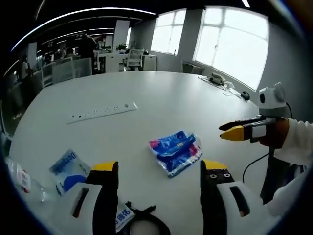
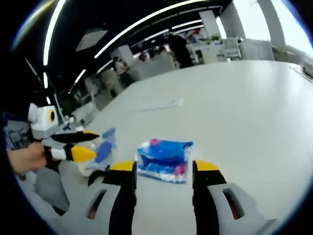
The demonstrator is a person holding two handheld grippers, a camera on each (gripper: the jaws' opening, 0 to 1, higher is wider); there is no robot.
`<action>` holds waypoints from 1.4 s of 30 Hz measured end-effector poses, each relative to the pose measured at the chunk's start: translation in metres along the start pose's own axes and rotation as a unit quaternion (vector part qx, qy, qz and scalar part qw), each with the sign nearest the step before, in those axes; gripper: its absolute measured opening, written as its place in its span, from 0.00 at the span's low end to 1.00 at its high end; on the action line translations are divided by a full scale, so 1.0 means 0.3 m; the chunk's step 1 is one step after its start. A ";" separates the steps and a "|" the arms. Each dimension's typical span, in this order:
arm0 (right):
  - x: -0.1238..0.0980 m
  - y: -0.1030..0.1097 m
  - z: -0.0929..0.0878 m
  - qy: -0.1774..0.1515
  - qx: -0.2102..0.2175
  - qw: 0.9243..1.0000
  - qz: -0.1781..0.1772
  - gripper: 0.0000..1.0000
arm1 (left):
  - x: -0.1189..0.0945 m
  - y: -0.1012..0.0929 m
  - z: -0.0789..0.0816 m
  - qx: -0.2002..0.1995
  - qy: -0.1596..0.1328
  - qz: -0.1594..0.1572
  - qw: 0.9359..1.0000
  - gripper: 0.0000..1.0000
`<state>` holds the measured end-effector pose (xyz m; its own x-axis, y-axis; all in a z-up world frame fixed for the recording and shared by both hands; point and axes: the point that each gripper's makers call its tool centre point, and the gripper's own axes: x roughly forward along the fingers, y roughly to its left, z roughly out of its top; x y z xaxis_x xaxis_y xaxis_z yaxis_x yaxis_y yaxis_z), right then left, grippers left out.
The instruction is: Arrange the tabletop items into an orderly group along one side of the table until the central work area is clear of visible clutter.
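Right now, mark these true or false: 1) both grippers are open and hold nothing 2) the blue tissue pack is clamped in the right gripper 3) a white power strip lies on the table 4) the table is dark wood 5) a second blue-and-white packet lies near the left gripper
1) True. The left gripper and right gripper both have their jaws apart with nothing between them.
2) False. The blue tissue pack lies free on the table, ahead of the right gripper's jaws.
3) True. The white power strip lies flat, beyond the pack.
4) False. The table is plain white.
5) True. The blue-and-white packet lies beside the left gripper's jaw.
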<state>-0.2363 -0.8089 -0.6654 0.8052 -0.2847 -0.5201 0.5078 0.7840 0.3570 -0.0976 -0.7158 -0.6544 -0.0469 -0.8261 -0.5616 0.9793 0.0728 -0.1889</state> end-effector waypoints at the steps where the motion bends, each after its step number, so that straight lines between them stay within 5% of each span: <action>1: -0.005 0.006 -0.002 -0.001 0.000 1.000 0.001 0.43 | -0.010 -0.001 -0.002 -0.001 -0.003 -0.001 1.000 0.68; 18: -0.027 0.065 -0.033 0.003 -0.005 1.000 0.007 0.41 | -0.142 0.023 -0.158 -0.010 0.013 0.009 1.000 0.66; 28: -0.012 0.072 -0.031 0.010 -0.008 1.000 0.013 0.39 | -0.138 0.014 -0.157 -0.015 0.013 0.007 1.000 0.65; 35: -0.025 0.080 -0.063 0.016 -0.004 1.000 0.020 0.37 | -0.118 -0.045 -0.296 -0.025 0.059 -0.005 0.998 0.61; 42: -0.064 0.084 -0.139 0.033 0.011 0.999 0.023 0.34 | -0.113 -0.048 -0.454 0.007 0.116 -0.012 0.993 0.53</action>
<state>-0.2518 -0.7607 -0.6788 0.8056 -0.2115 -0.5535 0.4786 0.7829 0.3974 -0.1370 -0.6128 -0.7425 -0.1121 -0.6768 -0.7275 0.9801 0.0453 -0.1932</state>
